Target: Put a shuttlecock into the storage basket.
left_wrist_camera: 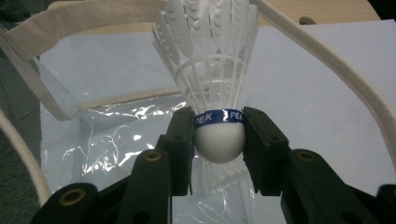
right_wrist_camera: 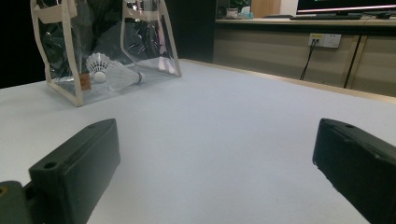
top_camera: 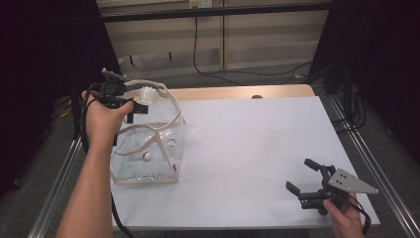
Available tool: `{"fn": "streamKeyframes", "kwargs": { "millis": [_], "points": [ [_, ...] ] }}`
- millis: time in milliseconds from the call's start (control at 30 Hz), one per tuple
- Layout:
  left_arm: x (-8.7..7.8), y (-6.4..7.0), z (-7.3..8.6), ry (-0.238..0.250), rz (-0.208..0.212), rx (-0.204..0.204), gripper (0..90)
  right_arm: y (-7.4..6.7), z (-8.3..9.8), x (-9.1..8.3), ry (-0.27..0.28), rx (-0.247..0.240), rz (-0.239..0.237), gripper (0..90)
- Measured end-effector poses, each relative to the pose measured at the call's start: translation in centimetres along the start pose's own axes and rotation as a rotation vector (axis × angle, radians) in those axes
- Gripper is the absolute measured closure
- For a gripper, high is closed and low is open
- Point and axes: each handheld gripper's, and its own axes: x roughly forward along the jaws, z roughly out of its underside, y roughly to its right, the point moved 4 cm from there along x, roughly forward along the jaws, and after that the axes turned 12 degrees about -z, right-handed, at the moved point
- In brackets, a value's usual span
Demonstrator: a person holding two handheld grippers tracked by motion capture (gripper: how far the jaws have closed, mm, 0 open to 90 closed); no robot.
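My left gripper (top_camera: pixel 136 110) is shut on the round cork of a white feather shuttlecock (top_camera: pixel 148 93), held over the open top of a clear plastic bag (top_camera: pixel 166 129) with cream straps. In the left gripper view the jaws clamp the cork just under the blue band of the shuttlecock (left_wrist_camera: pixel 217 70), feathers pointing away, with the bag (left_wrist_camera: pixel 112 135) below. Two more shuttlecocks (right_wrist_camera: pixel 100 65) lie inside the bag (right_wrist_camera: pixel 74 88). My right gripper (top_camera: pixel 301 174) rests open near the table's front right corner with nothing between its jaws, pointing toward the bag.
The white tabletop (top_camera: pixel 247 144) stretches between the bag and the right gripper. A wooden strip (top_camera: pixel 237 92) runs along its far edge. Metal rails flank both sides, and cables (top_camera: pixel 213 69) trail on the floor behind.
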Motion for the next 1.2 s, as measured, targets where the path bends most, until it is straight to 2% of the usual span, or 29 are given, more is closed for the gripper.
{"fn": "streamKeyframes", "kwargs": {
  "millis": [400, 433, 500, 600, 667, 767, 900, 933, 1000, 1133, 1200],
  "points": [
    [0.7, -0.1, 0.2, 0.000, -0.004, -0.013, 64.7, 0.0, 0.0, 0.0, -0.003, 0.002, 0.000, 0.4],
    [0.8, -0.2, 0.2, -0.004, -0.008, -0.005, 64.7, 0.0, 0.0, 0.0, -0.002, 0.001, -0.001, 0.4],
    [1.0, -0.1, 0.2, -0.008, -0.010, -0.016, 64.6, 0.0, 0.0, 0.0, -0.002, 0.001, 0.000, 0.4],
    [1.1, -0.2, 0.2, -0.011, -0.018, -0.008, 64.6, 0.0, 0.0, -0.1, 0.000, 0.000, 0.000, 0.4],
    [1.2, 0.0, 0.2, -0.003, -0.020, -0.022, 64.6, 0.0, 0.0, -0.1, 0.000, 0.000, 0.000, 0.4],
    [1.3, -0.1, 0.2, -0.009, -0.026, -0.003, 64.7, 0.0, 0.0, -0.1, 0.001, 0.001, 0.000, 0.4],
    [1.3, -0.2, 0.2, -0.004, -0.031, -0.012, 64.8, 0.1, 0.0, -0.1, 0.001, 0.000, 0.000, 0.4],
    [1.3, -0.2, 0.2, 0.001, -0.032, -0.010, 64.3, 0.1, 0.0, -0.1, 0.001, 0.000, 0.001, 0.4],
    [1.2, -0.3, 0.2, 0.013, -0.042, -0.006, 57.8, 0.1, 0.0, -0.1, -0.001, 0.001, 0.000, 0.4],
    [1.0, -0.2, 0.3, 0.010, -0.039, 0.005, 55.6, 0.0, 0.0, 0.0, -0.002, 0.002, -0.001, 0.4],
    [0.9, 0.0, 0.3, 0.010, -0.024, 0.000, 55.9, 0.0, 0.0, -0.1, 0.001, 0.000, -0.001, 0.4]
  ]
}}
